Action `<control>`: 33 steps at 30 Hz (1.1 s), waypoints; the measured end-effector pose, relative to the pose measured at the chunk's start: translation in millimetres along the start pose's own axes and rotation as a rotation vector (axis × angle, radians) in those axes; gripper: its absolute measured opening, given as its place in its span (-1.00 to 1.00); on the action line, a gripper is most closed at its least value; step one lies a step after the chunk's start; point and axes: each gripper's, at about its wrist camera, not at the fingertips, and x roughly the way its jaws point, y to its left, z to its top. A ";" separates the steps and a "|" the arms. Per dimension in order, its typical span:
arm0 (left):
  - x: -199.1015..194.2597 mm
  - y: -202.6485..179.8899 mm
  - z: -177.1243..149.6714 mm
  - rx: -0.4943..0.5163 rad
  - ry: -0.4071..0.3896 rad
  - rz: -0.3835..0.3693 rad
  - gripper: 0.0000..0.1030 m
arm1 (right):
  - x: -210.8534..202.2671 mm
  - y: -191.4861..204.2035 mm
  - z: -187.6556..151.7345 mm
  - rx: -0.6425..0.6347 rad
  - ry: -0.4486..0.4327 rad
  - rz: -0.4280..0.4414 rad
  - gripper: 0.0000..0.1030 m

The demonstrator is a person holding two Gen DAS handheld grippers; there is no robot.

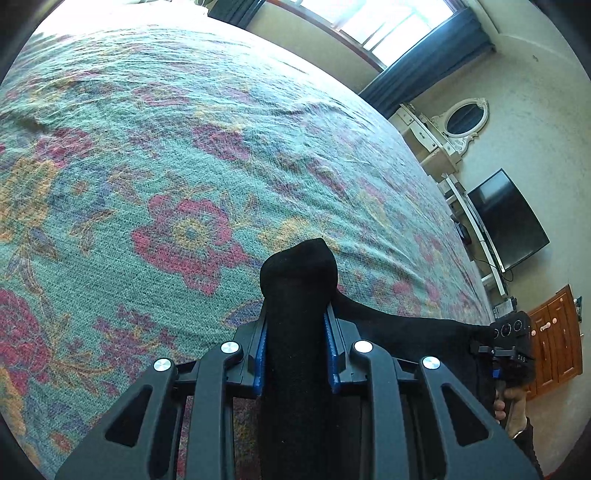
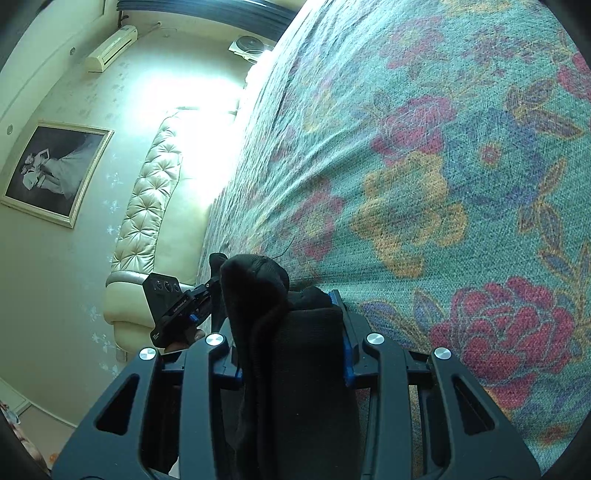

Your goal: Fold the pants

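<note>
The black pants (image 1: 297, 295) are bunched between the blue pads of my left gripper (image 1: 297, 332), which is shut on them above the floral bedspread (image 1: 184, 147). The cloth stretches right toward my right gripper (image 1: 511, 354), seen from outside. In the right wrist view my right gripper (image 2: 295, 332) is shut on a thick fold of the pants (image 2: 258, 288). The left gripper (image 2: 173, 310) shows at the left, with cloth running to it. Both hold the pants lifted off the bed.
The bedspread (image 2: 443, 184) covers the whole bed. A tufted cream headboard (image 2: 147, 206) and framed picture (image 2: 55, 170) lie beyond one end. A TV (image 1: 509, 218), dresser mirror (image 1: 463, 120), wooden cabinet (image 1: 554, 343) and curtained window (image 1: 388, 29) stand past the bed's other side.
</note>
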 end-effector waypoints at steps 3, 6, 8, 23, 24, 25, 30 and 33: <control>1.5 2.2 7.2 0.000 0.001 0.009 -0.51 | 7.5 3.5 6.2 0.001 0.001 0.004 -0.32; 4.4 7.3 14.2 -0.010 0.005 0.015 -0.51 | 15.0 5.2 13.9 0.004 0.002 0.006 -0.32; 6.5 11.0 19.7 -0.021 0.008 0.017 -0.51 | 19.7 6.9 19.0 0.005 0.003 0.010 -0.32; 29.1 21.8 60.0 -0.028 0.020 0.049 -0.51 | 46.1 3.8 63.5 0.027 -0.003 0.026 -0.32; 31.1 22.9 62.3 -0.029 0.021 0.051 -0.51 | 47.2 2.8 66.0 0.028 -0.004 0.027 -0.33; 32.8 23.3 64.4 -0.031 0.021 0.051 -0.51 | 48.5 2.6 68.4 0.029 -0.004 0.027 -0.32; 41.3 27.1 72.5 -0.038 0.028 0.056 -0.51 | 55.3 -1.2 79.2 0.042 -0.005 0.030 -0.32; 45.4 31.0 75.6 -0.049 0.037 0.052 -0.51 | 57.3 -5.3 81.7 0.049 -0.005 0.034 -0.32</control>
